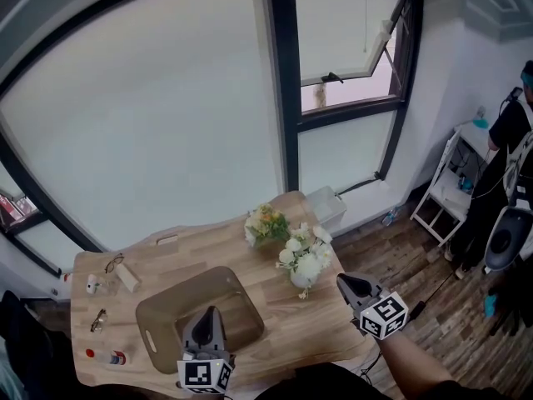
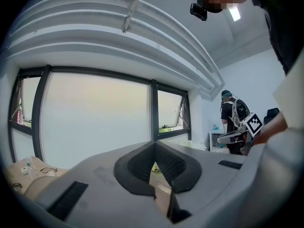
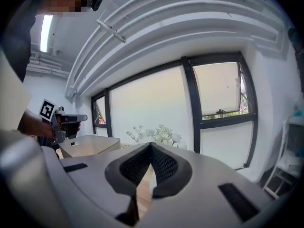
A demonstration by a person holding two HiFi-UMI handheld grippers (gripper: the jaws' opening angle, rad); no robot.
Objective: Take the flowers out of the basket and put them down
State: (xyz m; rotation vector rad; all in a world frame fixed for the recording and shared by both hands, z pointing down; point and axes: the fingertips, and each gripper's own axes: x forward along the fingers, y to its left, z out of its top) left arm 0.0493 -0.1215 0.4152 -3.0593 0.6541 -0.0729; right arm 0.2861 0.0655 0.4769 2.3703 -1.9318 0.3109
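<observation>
Showing L gripper [image 1: 210, 312] & R gripper [image 1: 342, 279], both w/ jaws pressed together, empty; 1 basket [image 1: 158, 317] by L; 2 flower bunches: white bunch [image 1: 306, 261] ahead of R, yellow bunch [image 1: 266, 225] beyond.

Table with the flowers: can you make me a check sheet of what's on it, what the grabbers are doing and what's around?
Surface: wooden table, flat, no spills seen.
Job's things: basket looks empty; white flowers and yellow flowers lie on the table outside it.
Clutter: two pairs of glasses and a small bottle at the left end.
Grippers: left gripper shut, empty, over the basket; right gripper shut, empty, beside the white flowers.
Cables: maybe one along the wall under the window.
Surroundings: window tilted open; person by a white shelf.
</observation>
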